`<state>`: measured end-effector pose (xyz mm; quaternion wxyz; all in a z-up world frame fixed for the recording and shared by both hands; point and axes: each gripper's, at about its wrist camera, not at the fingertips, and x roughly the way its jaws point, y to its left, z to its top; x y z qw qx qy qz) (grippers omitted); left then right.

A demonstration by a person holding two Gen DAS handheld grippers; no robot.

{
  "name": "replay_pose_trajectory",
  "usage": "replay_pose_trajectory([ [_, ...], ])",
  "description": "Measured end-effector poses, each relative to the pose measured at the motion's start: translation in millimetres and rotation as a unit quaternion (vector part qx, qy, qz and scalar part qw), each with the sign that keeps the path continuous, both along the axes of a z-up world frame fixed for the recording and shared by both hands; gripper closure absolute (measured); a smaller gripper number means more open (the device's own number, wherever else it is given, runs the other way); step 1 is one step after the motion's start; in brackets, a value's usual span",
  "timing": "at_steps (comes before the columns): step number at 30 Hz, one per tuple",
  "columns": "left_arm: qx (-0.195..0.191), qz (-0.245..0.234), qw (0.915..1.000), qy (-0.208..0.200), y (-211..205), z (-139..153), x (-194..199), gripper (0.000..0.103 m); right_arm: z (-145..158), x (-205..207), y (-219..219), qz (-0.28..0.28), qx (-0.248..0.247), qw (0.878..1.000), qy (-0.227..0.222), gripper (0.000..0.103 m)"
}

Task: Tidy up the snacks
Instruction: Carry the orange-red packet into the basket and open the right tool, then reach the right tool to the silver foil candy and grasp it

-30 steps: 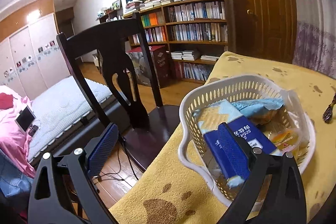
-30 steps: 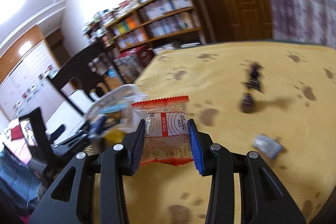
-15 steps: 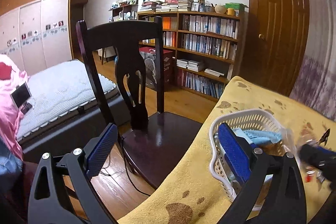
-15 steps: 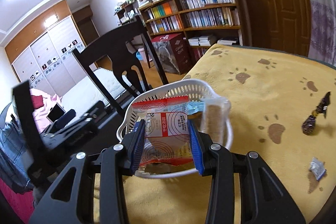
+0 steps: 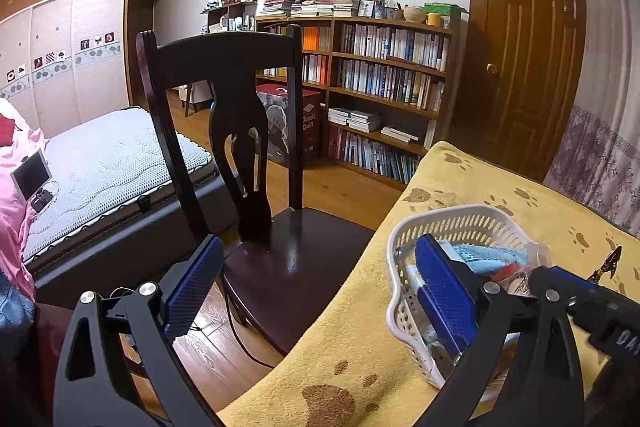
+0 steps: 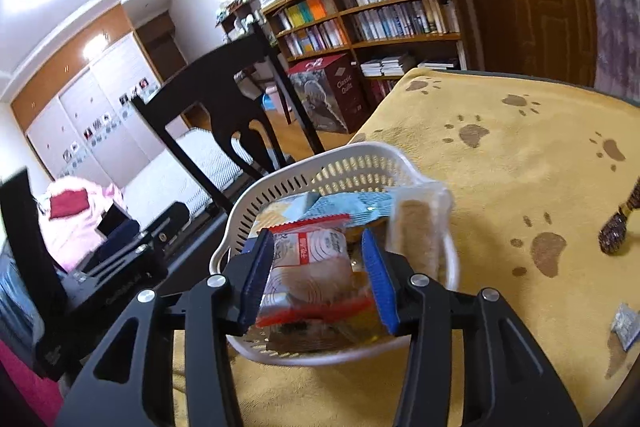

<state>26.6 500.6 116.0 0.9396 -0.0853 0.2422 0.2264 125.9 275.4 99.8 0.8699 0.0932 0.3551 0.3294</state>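
Note:
A white perforated basket (image 6: 360,151) stands on the yellow paw-print cloth (image 6: 520,167) near the table's left edge, holding blue packets (image 6: 352,205) and a clear bag of biscuits (image 6: 416,231). My right gripper (image 6: 316,239) hangs over the basket's near side. A red-and-white snack packet (image 6: 312,267) sits blurred and low between its slightly parted pads, tipping into the basket. My left gripper (image 5: 318,243) is wide open and holds nothing; its right finger (image 5: 444,291) overlaps the basket (image 5: 452,215). The right gripper's body (image 5: 580,299) shows there, at the basket's right.
A dark wooden chair (image 5: 240,107) stands against the table's left side. On the cloth to the right lie a dark wrapped candy (image 6: 616,235) and a small silver wrapper (image 6: 626,323). A bed, bookshelves and a door fill the room behind.
My right gripper carried the red-and-white packet left to above the basket, and the packet has slid lower between pads that parted slightly. My left gripper drew back from the basket, staying open.

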Motion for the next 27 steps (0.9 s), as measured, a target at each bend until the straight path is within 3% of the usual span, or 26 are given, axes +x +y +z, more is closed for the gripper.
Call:
replay_pose_trajectory([
  [5,0.003,-0.003,1.0000,-0.003,-4,1,-1,0.005,0,-11,-25,-0.021,0.018,1.000,-0.003,0.055],
  [9,0.004,-0.006,1.0000,-0.003,-5,2,-2,0.005,-7,-20,-31,-0.028,0.006,1.000,-0.007,0.055],
  [23,0.017,-0.015,0.9997,0.000,-21,1,-1,0.005,-13,2,8,-0.039,-0.095,0.994,-0.033,0.054],
  [27,0.018,-0.017,0.9997,0.001,-23,1,0,0.005,-16,2,7,-0.034,-0.089,0.995,-0.031,0.053],
])
